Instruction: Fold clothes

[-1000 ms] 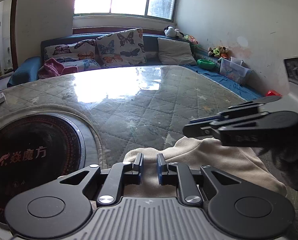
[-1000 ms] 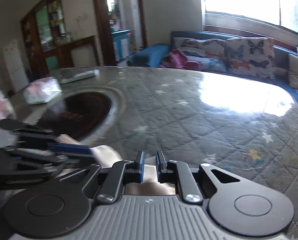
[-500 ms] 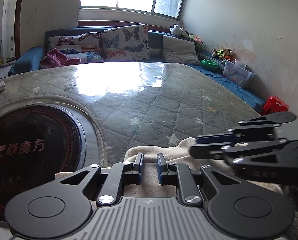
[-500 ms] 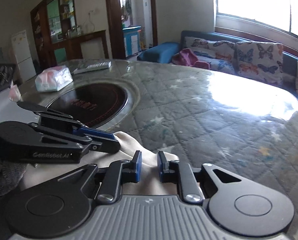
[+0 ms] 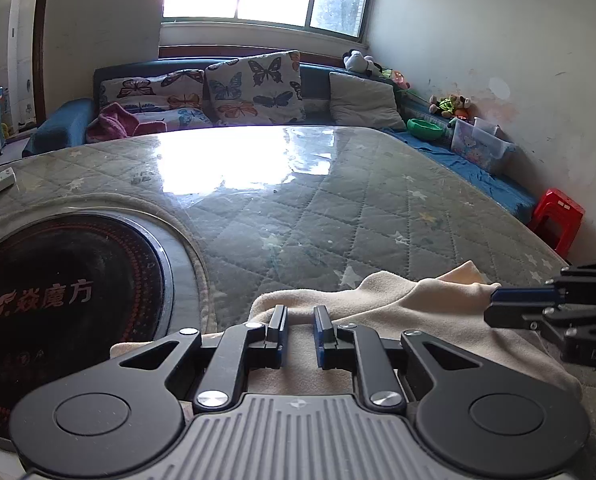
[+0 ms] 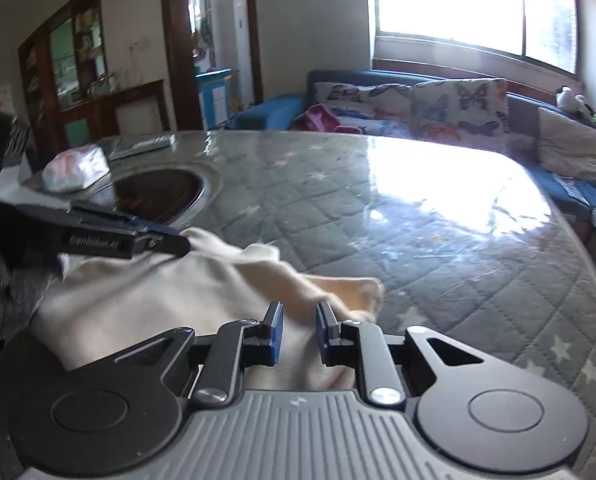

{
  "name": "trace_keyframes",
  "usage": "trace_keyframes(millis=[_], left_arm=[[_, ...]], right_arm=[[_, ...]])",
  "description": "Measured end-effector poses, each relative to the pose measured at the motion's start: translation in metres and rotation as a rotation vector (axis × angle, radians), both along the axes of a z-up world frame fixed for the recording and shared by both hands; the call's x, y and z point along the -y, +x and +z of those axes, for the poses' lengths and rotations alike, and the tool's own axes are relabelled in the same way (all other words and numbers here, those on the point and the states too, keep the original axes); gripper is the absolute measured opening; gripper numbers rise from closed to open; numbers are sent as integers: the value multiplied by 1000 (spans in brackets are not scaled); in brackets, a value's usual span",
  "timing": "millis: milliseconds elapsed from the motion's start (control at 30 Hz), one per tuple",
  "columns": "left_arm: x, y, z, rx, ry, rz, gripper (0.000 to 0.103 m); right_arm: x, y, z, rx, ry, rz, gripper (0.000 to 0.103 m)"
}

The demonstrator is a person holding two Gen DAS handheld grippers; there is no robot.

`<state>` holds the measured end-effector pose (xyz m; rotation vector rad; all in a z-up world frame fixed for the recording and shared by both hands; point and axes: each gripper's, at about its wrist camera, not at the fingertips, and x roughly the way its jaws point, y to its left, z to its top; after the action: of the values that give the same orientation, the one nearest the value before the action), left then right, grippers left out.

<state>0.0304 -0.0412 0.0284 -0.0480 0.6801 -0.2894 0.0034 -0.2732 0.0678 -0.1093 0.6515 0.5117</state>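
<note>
With the cream garment (image 5: 438, 316) bunched at the near edge of the desk (image 5: 338, 208), the left claw (image 5: 300, 330) and right claw (image 6: 299, 330) both hover released above it, so a shallow pinch could catch one layer only.

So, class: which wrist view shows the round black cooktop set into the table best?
The left wrist view: the cooktop fills the near left, with its printed logo readable, though the frame edge and the left gripper cut it off. In the right wrist view the cooktop is farther, smaller and partly hidden behind the other gripper.
</note>
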Motion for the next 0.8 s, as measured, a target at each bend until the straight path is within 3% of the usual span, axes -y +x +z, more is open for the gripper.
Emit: trace_keyframes(millis=[133, 300, 400, 500, 800], left_arm=[[1, 0, 0, 1, 3, 3, 16], [-1, -1, 0, 5, -2, -2, 16], [-2, -6, 2, 15, -12, -14, 23], [1, -15, 7, 33, -8, -18, 29], [18, -69, 22, 84, -20, -90, 29]], right_arm=[[5, 10, -11, -4, -30, -37, 17], [16, 18, -6, -14, 21, -83, 17], [22, 15, 4, -14, 41, -67, 18], [22, 5, 10, 11, 22, -44, 20], [0, -52, 18, 103, -77, 56, 21]])
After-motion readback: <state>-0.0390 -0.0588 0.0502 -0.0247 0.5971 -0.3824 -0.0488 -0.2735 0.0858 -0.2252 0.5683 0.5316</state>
